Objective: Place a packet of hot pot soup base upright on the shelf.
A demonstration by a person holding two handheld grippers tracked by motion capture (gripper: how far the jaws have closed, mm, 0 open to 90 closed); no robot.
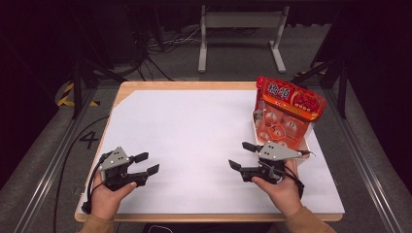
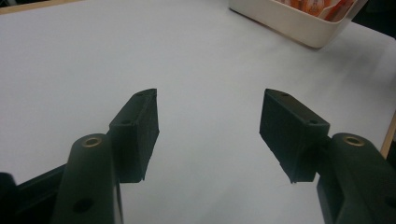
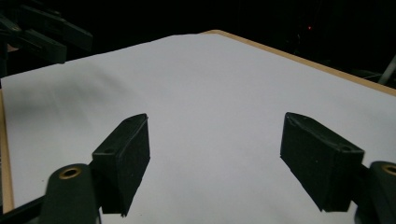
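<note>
Your right hand-held gripper [image 1: 242, 155] sits low over the white sheet [image 1: 194, 141] on the bench [image 1: 145, 86], jaws spread wide with nothing between them, and from its own view you can see just bare white paper past both black pads [image 3: 126, 154]. It's just beside the white tray [image 1: 306, 145] that holds the red-orange snack package [image 1: 286, 109], which stands up out of the tray at the far right of the sheet; the gripper's body is right at the tray's near corner, though its jaws point away toward the middle of the sheet, so no pad touches either one. Your left hand-held gripper [image 1: 147, 163] is over at the near left part of the sheet, well apart from the tray, jaws also apart and holding nothing. In its own view the pads [image 2: 140, 130] frame plain paper, with the tray's rim [image 2: 289, 23] and a bit of the orange packaging peeking in at the top right. Both hands come in from the near edge, and each gripper's grey plate faces up.
</note>
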